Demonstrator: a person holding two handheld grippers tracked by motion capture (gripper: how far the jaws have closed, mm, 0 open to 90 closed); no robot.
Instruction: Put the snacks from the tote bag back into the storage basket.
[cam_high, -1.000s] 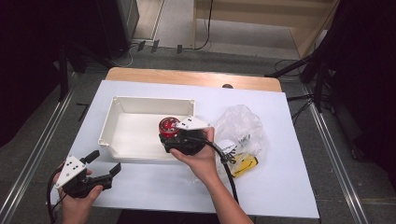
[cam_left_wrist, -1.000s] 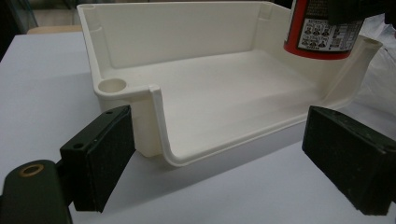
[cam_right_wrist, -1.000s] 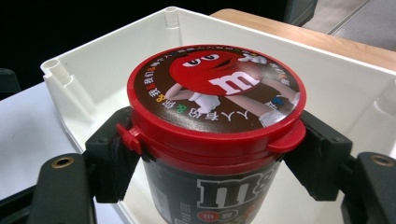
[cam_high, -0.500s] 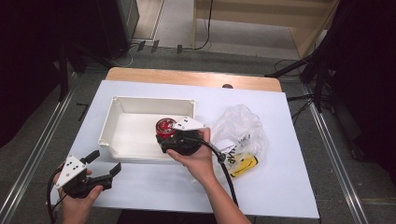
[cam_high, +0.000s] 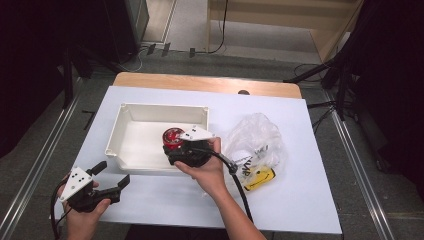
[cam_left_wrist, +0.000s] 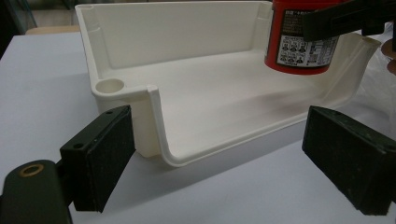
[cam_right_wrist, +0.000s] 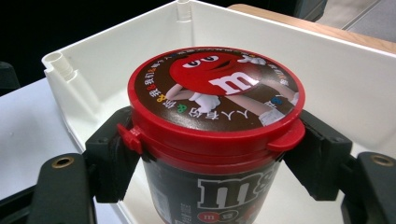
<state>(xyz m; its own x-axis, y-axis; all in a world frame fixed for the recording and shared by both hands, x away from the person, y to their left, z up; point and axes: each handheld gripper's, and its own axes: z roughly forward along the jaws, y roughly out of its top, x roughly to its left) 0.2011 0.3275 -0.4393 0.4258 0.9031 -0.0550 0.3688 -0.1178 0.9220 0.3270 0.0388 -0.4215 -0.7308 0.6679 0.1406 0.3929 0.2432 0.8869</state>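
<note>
Right jaws clamp the jar (cam_right_wrist: 215, 140) just under its red lid, upright, hanging above the tray (cam_high: 127, 145) floor near its right wall. Left gripper (cam_high: 112, 176) idles wide open on the surface, outside the tray's near corner.

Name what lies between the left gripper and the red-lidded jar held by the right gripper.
The near wall of the white tray stands between the open left gripper and the jar, as the left gripper view shows.
</note>
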